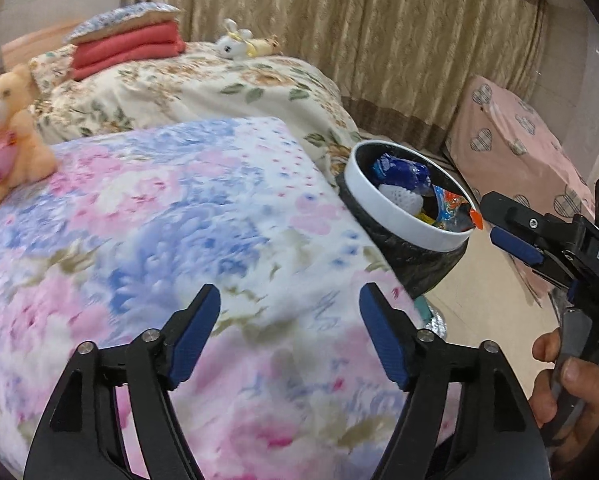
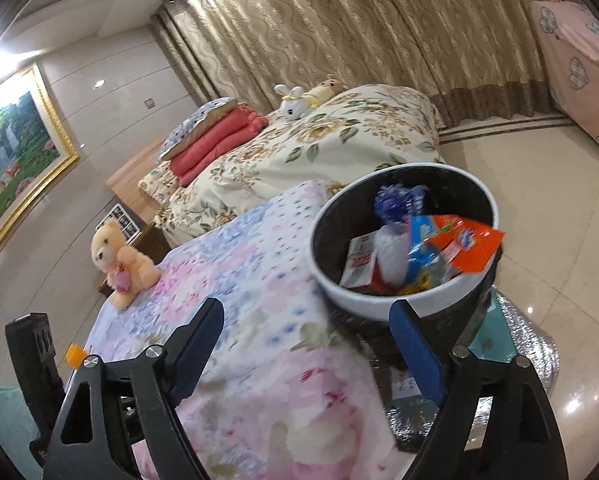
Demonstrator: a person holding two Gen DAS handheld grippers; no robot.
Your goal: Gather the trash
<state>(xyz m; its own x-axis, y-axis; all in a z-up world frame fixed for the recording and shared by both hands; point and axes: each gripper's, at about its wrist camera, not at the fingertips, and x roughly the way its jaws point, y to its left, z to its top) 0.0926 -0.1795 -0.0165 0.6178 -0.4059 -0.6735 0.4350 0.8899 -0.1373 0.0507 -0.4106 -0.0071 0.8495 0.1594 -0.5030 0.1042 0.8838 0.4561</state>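
A round trash bin (image 2: pixel 403 240) with a wide white rim and a black liner bag stands on the floor just beside the corner of the pink-and-blue floral bed (image 1: pixel 159 240). It is open at the top and partly filled. Inside lie a crumpled blue foil wrapper (image 2: pixel 395 204) at the back, a white foam net sleeve (image 2: pixel 391 252) in the middle, a small red-and-white carton (image 2: pixel 361 266) tilted against the near left wall, and a blue snack packet (image 2: pixel 421 248). An orange-red plastic wrapper (image 2: pixel 469 248) rests on top at the right, its corner jutting out over the white rim.
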